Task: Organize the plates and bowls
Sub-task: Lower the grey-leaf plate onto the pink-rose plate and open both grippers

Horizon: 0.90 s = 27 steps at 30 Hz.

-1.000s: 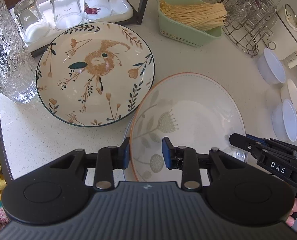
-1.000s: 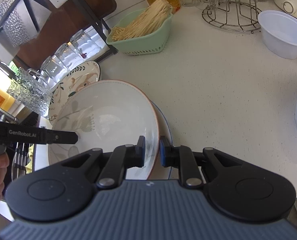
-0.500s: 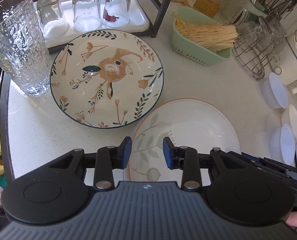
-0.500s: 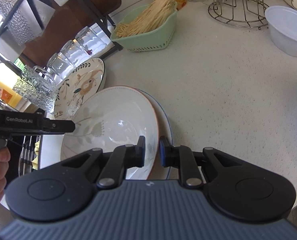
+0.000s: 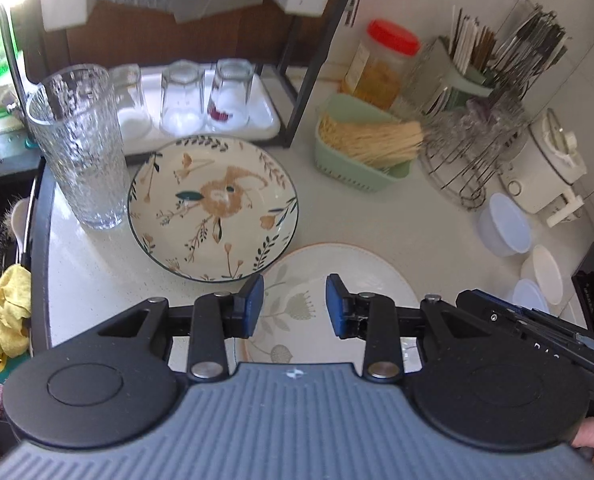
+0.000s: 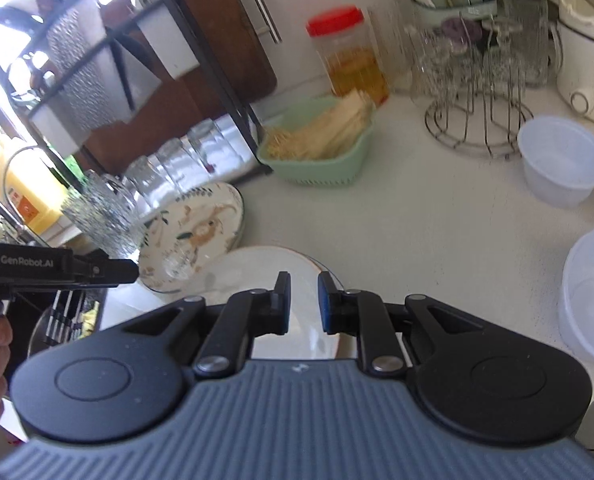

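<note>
Bench [image 5: 377, 216] pretty crowded. Ahead-left of left tool [image 5: 293, 306]: tall textured glass [image 5: 79, 148], right beside floral plate [image 5: 213, 208]. Upside-down glasses [image 5: 183, 98] on tray behind that. Ahead-right: green basket [image 5: 361, 172] of sticks, wire rack [image 5: 469, 152], plastic tubs [image 5: 505, 228]. White bowl [image 5: 337, 280] lies flat, mouth up, directly under both tools, its rim tucked against floral plate edge. Round, so no real long axis. Left tool spread, nothing between pads. Right tool [image 6: 303, 302] nearly pressed together, small gap, pinching nothing, above white bowl.
</note>
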Tool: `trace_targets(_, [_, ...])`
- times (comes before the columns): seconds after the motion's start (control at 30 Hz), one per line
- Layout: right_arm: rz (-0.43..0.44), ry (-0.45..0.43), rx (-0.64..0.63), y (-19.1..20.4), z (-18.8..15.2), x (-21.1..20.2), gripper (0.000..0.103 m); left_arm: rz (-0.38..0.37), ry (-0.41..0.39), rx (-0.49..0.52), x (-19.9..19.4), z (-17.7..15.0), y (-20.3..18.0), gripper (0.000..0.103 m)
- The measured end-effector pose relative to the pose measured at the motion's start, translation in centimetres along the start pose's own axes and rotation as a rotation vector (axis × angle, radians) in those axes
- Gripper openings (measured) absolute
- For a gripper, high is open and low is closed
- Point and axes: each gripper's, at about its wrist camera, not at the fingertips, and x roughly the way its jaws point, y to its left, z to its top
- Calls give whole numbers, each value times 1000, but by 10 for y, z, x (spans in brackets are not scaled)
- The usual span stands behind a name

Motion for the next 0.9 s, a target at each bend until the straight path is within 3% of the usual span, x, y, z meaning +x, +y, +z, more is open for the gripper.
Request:
trace_targets(0.27, [-3, -99, -22, 32, -5, -49, 18, -29, -108, 63, -62, -16, -13, 38])
trace_targets(0.5, [-29, -138, -25, 59, -26, -88, 19, -66, -129, 90, -102, -44, -11, 38])
trace_targets(0.77, [-23, -130, -16, 64, -49, -118, 19, -14, -120, 60, -132, -82, -3, 38])
trace_targets(0.9, [34, -100, -40, 55, -53, -125, 19, 32, -159, 45, -142, -99, -19, 38])
